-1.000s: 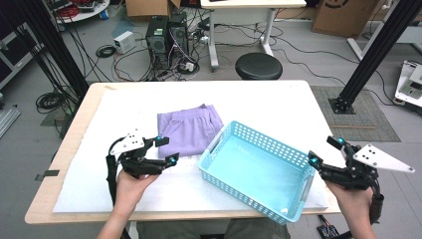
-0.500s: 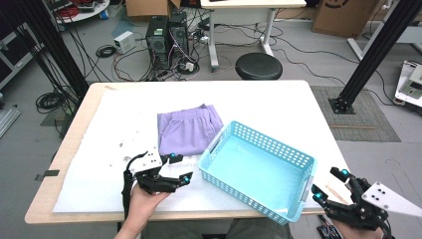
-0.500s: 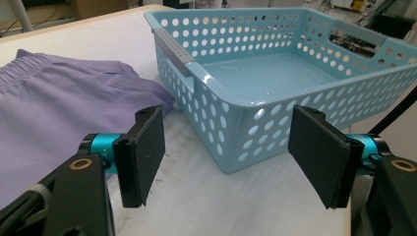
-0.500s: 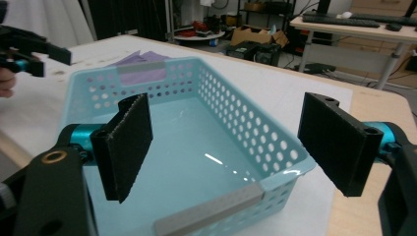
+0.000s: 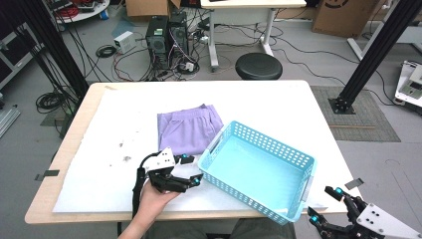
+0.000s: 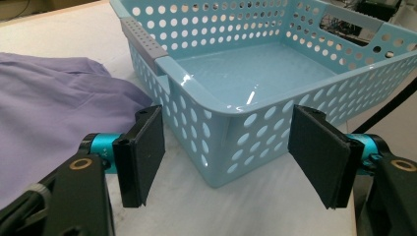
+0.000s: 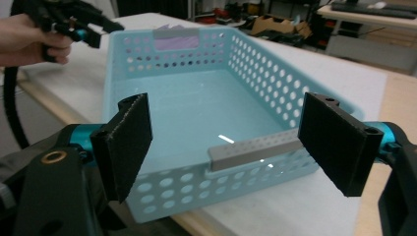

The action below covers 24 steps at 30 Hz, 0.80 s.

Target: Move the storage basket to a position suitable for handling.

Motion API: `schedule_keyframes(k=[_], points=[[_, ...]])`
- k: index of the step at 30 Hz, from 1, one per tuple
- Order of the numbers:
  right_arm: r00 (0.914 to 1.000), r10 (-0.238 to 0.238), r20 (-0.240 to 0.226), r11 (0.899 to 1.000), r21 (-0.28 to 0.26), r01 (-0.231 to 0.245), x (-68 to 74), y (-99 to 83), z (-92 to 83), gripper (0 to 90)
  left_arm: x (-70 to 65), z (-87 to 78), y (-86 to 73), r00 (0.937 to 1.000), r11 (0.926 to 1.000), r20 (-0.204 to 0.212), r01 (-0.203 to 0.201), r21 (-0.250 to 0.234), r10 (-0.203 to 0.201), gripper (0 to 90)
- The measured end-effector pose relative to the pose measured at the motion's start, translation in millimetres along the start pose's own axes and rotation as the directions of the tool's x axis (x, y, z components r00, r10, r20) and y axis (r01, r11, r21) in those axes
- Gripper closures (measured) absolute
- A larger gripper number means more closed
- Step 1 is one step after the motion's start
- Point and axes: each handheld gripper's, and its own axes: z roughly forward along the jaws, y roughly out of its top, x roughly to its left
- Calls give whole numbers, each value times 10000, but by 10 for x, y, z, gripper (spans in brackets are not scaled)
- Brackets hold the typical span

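The pale blue basket point(image 5: 259, 169) sits empty at the near right of the table point(image 5: 308, 104), with the folded purple garment point(image 5: 188, 130) touching its far left corner. We hold our left gripper point(image 5: 191, 169) just beside the basket's left corner and our right gripper point(image 5: 326, 204) off its near right corner, both with jaws spread and nothing between them. We judge this the approach: next, each gripper must close on a grey handle point(image 7: 255, 146).

The floor point(image 5: 308, 64) was grey, with cables point(image 5: 114, 55) strewn across it. 2 computer towers point(image 5: 166, 32) stood beside a white desk point(image 5: 249, 5). A round black stool point(image 5: 258, 65) stood behind the table point(image 5: 293, 94). Black frame posts point(image 5: 370, 55) flanked both sides.
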Motion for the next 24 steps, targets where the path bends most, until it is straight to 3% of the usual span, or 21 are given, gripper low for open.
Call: schedule_keyframes(k=[5, 9, 15, 24], points=[[9982, -75, -587, 9996, 267, 91, 68, -118, 16, 209, -16, 52, 2, 9999, 9999, -76, -124, 84, 125, 293], [9975, 4, -706, 9993, 361, 21, 100, -152, -8, 208, -16, 95, -1, 9998, 9996, -26, -212, 181, 212, 292], [9948, 349, -953, 9931, 1150, -238, 150, -251, 22, 208, -28, 181, 2, 9997, 9990, 66, -243, 362, 241, 285], [9975, 85, -699, 9788, 2047, 60, 280, -274, 194, 209, -75, 304, 27, 9979, 9960, 74, -640, 624, 637, 284]])
